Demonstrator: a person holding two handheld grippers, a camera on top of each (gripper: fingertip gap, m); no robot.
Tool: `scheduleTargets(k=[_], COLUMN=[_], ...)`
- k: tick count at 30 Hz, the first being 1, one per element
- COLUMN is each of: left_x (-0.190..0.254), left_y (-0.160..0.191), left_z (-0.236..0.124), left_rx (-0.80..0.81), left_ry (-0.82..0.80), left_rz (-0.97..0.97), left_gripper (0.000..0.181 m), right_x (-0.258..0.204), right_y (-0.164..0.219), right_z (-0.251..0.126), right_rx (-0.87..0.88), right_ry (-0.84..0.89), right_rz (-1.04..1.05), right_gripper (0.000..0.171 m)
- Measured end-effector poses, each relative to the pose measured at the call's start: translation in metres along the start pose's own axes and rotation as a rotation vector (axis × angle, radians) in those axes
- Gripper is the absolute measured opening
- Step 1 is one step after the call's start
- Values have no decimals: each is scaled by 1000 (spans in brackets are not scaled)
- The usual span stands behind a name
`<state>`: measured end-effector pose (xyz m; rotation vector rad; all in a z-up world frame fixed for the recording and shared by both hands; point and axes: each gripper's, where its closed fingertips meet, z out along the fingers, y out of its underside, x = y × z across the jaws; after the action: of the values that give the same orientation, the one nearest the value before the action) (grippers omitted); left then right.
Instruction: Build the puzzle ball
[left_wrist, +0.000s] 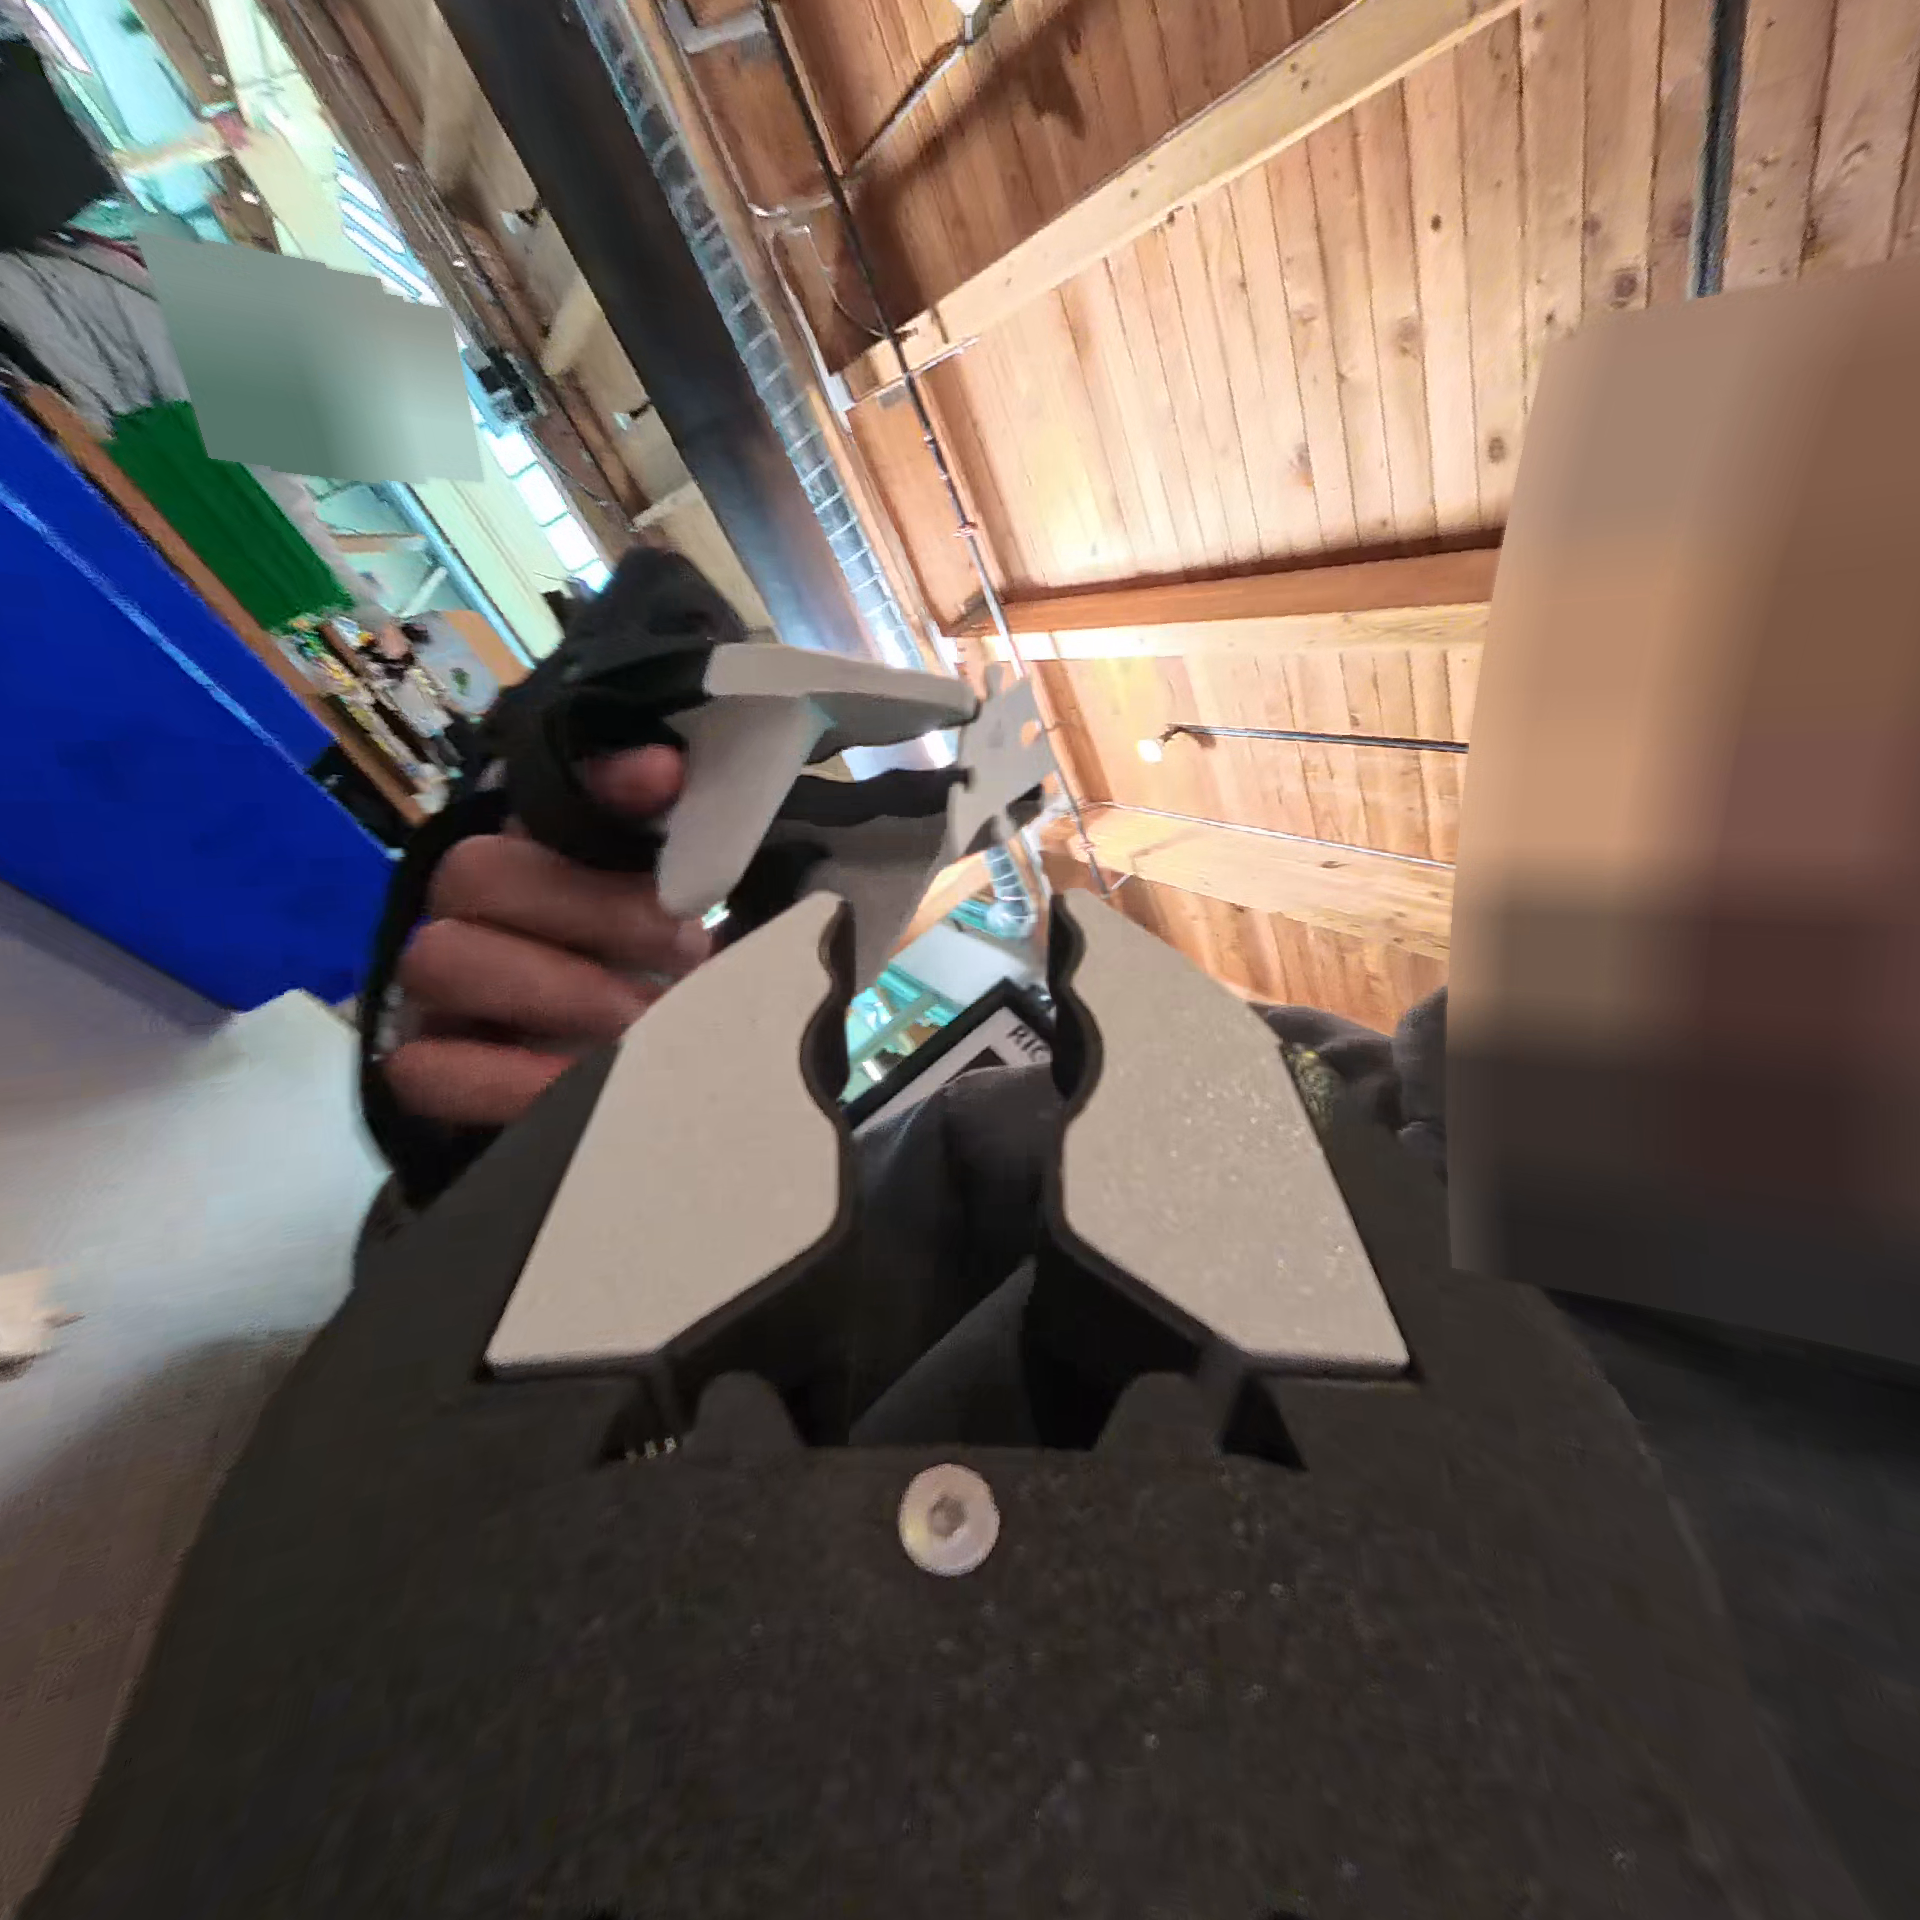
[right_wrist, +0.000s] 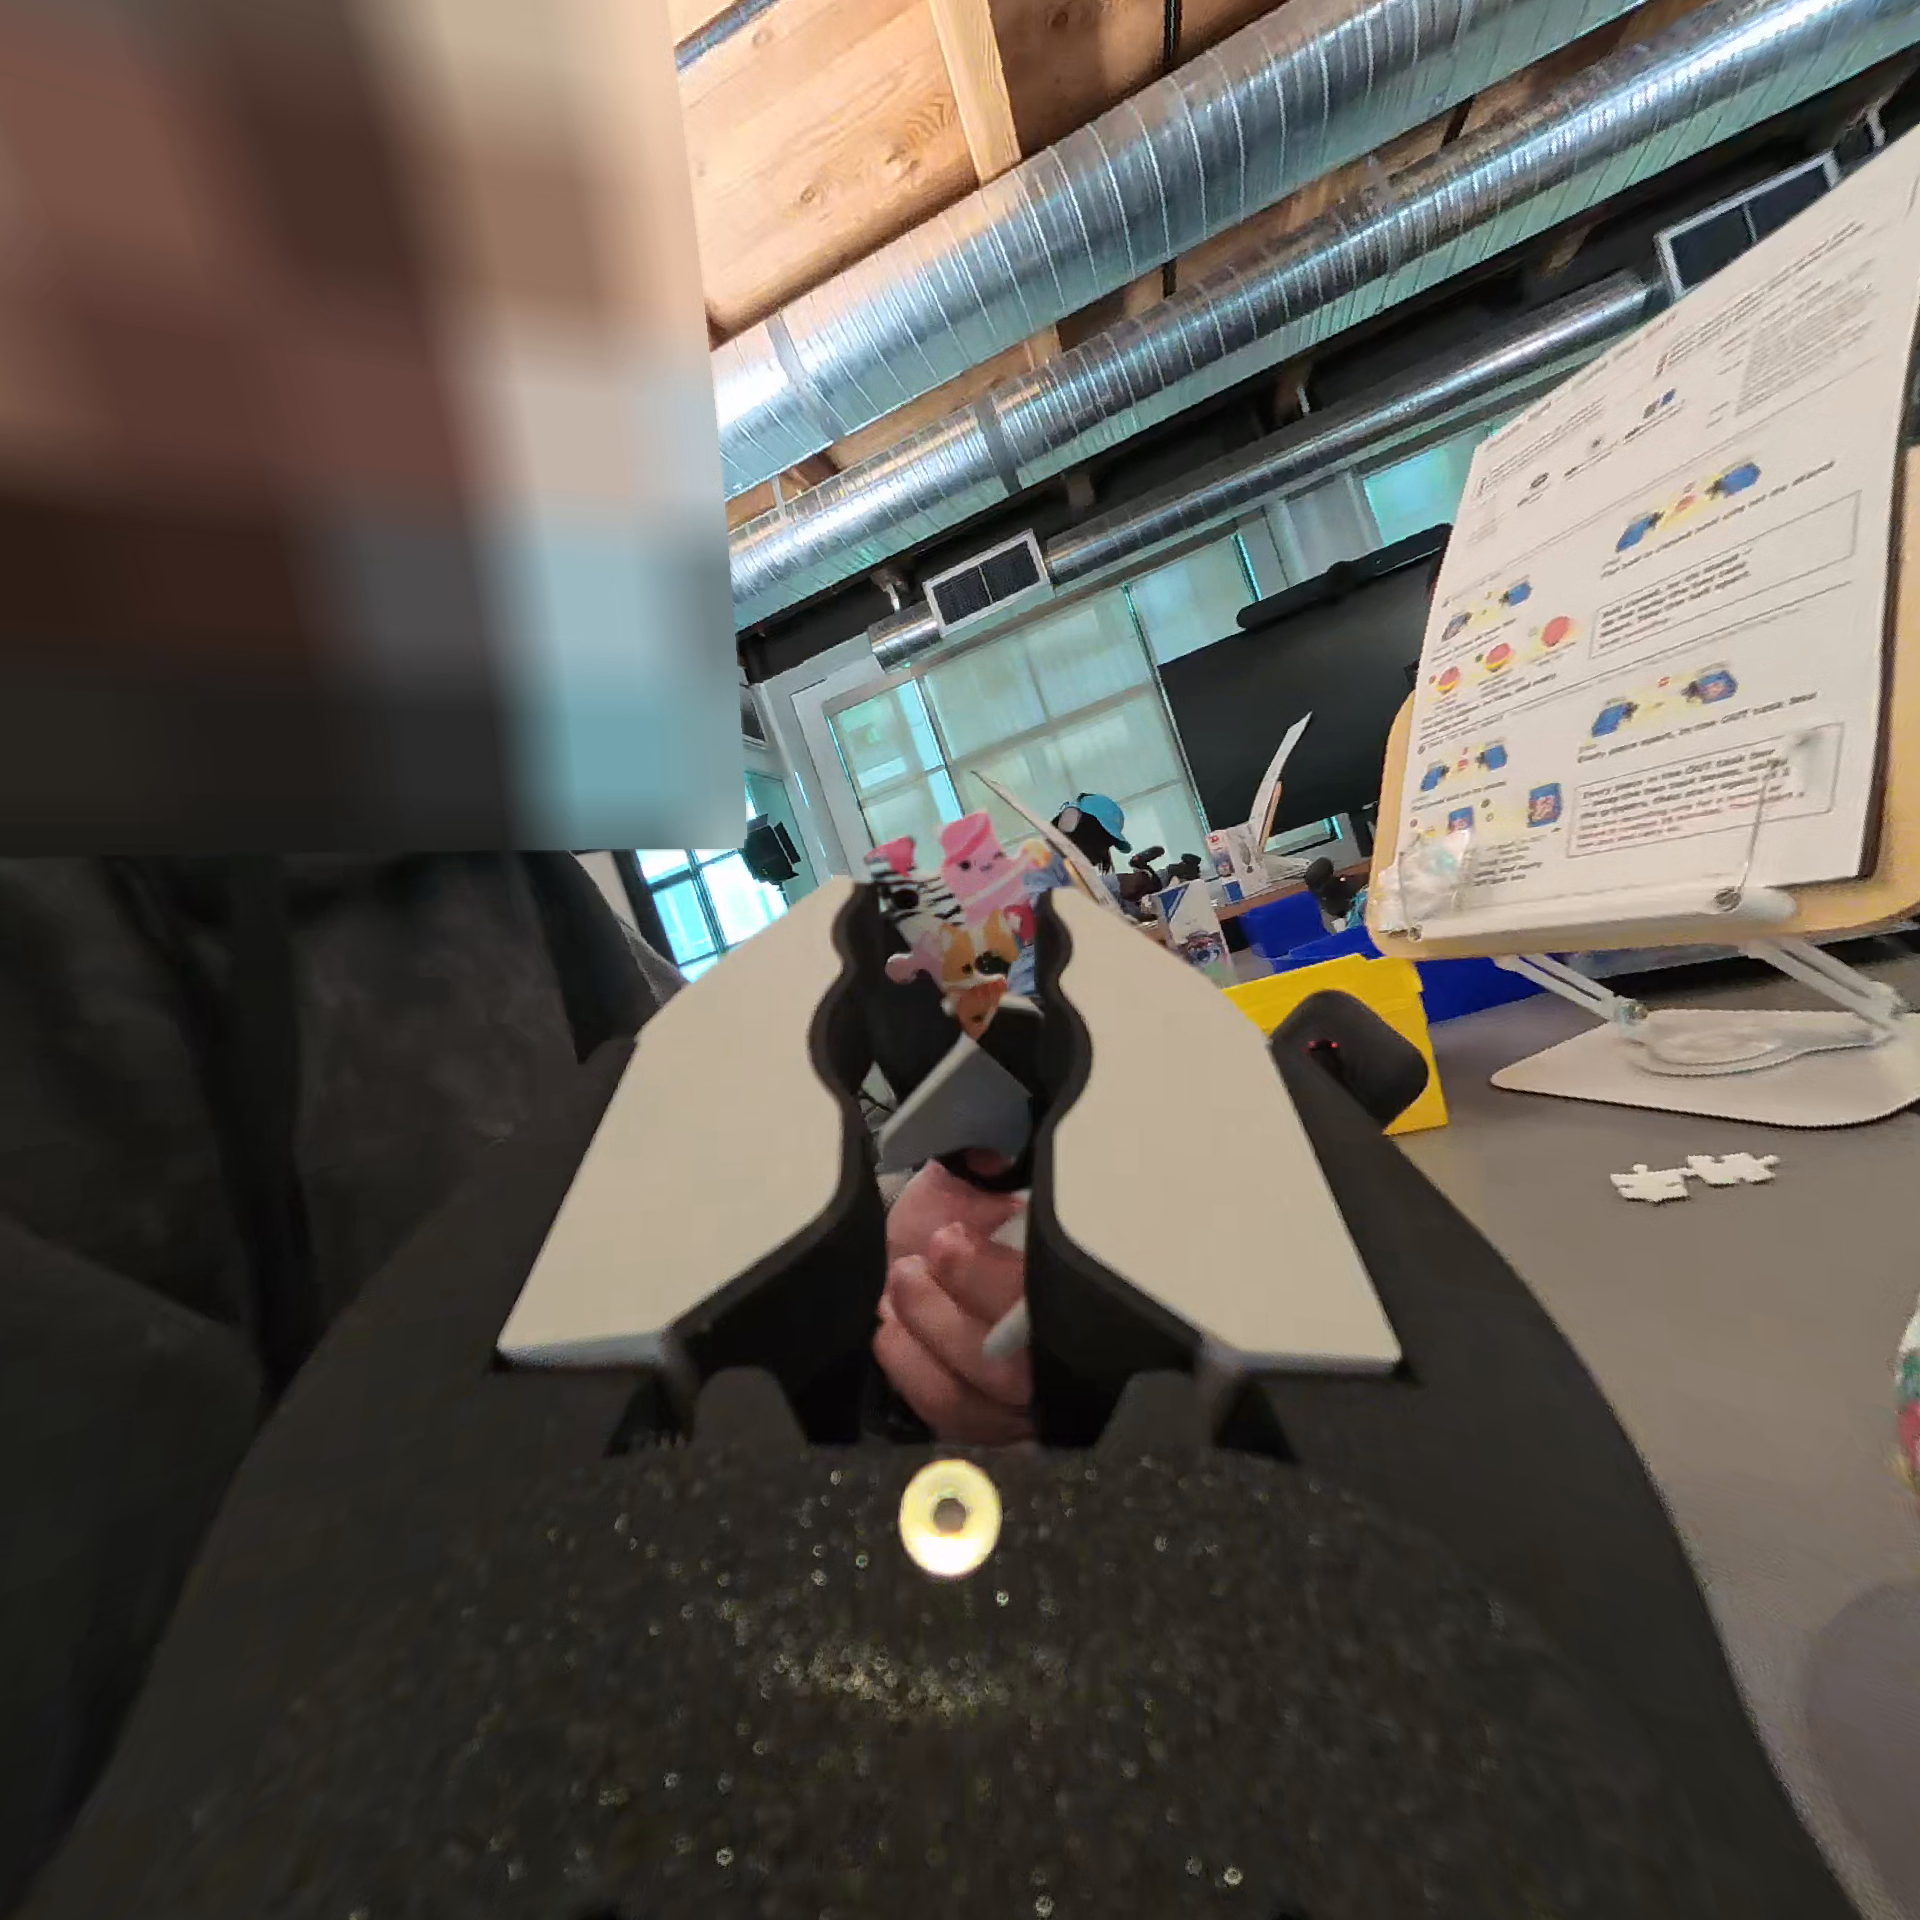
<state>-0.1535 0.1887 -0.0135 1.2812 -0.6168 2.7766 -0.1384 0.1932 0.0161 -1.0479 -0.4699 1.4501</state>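
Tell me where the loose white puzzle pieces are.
Right wrist view, right side: the white puzzle pieces lie on the grey table, just in front of the instruction stand's white base and right of the yellow bin.

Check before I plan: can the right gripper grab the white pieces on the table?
Probably not yet: the right gripper seems occupied holding a colourful piece, though nothing blocks the white pieces.

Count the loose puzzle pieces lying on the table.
2, white side up: left puzzle piece beside right puzzle piece, on the table before the document stand. Others may be hidden.
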Motion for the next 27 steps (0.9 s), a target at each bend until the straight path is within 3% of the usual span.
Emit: scheduleTargets(k=[7, 10, 12, 14, 16, 21, 25, 27], left_x=[4, 6, 4, 3, 2, -13, -25, -27], left_y=[4, 4, 5, 3, 1, -1, 4, 6], left_z=[13, 9, 6, 0, -5, -24, -35, -38], left_rx=[30, 43, 35, 57, 67, 69, 18, 2], left_ry=[19, 10, -18, -47, -76, -243, -378, -411], left_rz=[-24, -8, 0, 18, 41, 173, 317, 358], left_gripper=[34, 5, 4, 2, 2, 1, 1, 1], right_x=[-4, -5, -4, -3, 0, 25, 36, 31], right_y=[16, 23, 27, 28, 24, 34, 59, 66], right_z=[3, 3, 1, -2, -6, -12, -11, -5], right_rx=[21, 22, 15, 11, 7, -221, -505, -574], right_ry=[-37, -40, -30, -25, 11, 289, 501, 515], right_rz=[36, 56, 61, 46, 24, -16, -80, -97], right_gripper=[27, 27, 27, 7, 7, 25, 21, 21])
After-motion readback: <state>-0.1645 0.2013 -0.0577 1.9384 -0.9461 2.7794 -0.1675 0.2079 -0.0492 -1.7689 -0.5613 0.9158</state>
